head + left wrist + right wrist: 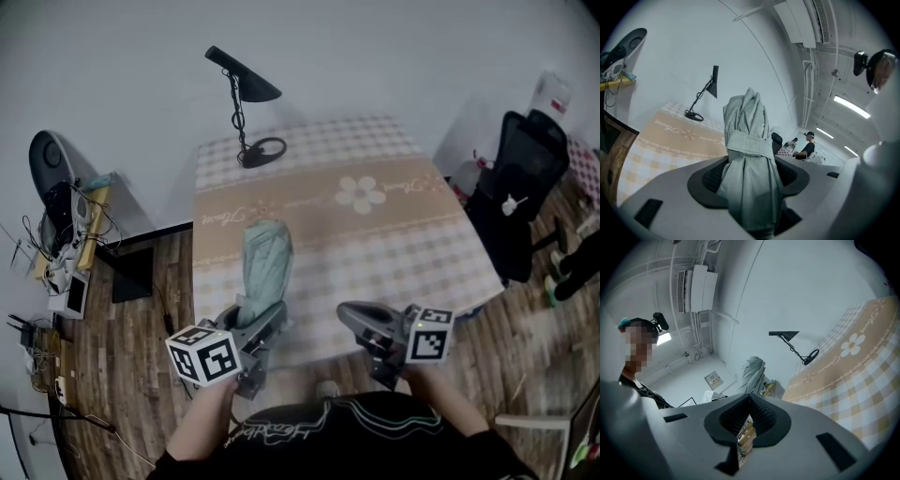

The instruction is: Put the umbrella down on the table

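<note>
A folded pale green umbrella (267, 258), strapped shut, points away from me over the near left part of the table (394, 253), which has a beige checked cloth. My left gripper (260, 319) is shut on its lower end. In the left gripper view the umbrella (747, 136) fills the gap between the dark pads (708, 178), with the left gripper (750, 176) clamped round it. My right gripper (349, 315) hovers at the table's near edge, right of the umbrella, shut with nothing held. In the right gripper view the right gripper (749, 401) has its pads meeting, and the umbrella (752, 373) shows beyond.
A black desk lamp (244, 94) stands at the table's far left corner. A black office chair (520, 187) sits off the right side. A shelf with cables and clutter (66, 234) stands at the left wall. Two people (806, 145) sit far off.
</note>
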Available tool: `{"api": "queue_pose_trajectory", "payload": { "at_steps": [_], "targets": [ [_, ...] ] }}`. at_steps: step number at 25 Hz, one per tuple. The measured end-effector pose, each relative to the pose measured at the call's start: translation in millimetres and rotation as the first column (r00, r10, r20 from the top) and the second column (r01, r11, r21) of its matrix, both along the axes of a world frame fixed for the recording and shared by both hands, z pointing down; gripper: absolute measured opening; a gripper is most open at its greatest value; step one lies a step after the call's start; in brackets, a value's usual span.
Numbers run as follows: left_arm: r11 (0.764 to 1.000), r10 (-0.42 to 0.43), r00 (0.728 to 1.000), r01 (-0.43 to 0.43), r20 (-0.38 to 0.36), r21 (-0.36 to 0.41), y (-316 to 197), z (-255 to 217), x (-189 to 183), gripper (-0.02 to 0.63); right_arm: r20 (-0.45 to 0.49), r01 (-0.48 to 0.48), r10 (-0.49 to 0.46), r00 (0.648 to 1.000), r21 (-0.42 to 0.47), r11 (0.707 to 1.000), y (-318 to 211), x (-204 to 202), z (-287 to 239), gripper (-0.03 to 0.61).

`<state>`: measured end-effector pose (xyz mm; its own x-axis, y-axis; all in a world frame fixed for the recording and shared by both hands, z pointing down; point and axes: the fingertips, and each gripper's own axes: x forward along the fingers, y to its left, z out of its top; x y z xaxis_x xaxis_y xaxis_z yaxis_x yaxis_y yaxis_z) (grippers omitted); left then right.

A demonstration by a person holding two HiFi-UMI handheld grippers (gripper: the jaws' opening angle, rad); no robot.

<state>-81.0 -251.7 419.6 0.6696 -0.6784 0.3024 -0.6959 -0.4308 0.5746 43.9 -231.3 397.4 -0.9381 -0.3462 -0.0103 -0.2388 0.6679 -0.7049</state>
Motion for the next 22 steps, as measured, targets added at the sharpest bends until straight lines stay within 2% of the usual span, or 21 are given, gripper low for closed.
{"api": "queue_pose_trajectory", "payload": {
  "at_steps": [10,17,22],
  "targets": [
    [0.998,0.002,0.984,-0.012,0.176,0.059,-58,14,5,0.262,-0.009,0.001,-0.001,1.000,-0.025,1.000,-48,13,18,0.012],
    [0.996,0.026,0.944,-0.053,0.329,0.074,-86,38,12,0.262,-0.025,-0.003,0.002,1.000,-0.045,0.999,-73,21,31,0.012],
    [0.994,0.056,0.923,-0.086,0.380,0.062,-100,56,17,0.262,-0.034,-0.003,0.001,0.999,-0.058,0.998,-88,21,38,0.012]
  ]
}}
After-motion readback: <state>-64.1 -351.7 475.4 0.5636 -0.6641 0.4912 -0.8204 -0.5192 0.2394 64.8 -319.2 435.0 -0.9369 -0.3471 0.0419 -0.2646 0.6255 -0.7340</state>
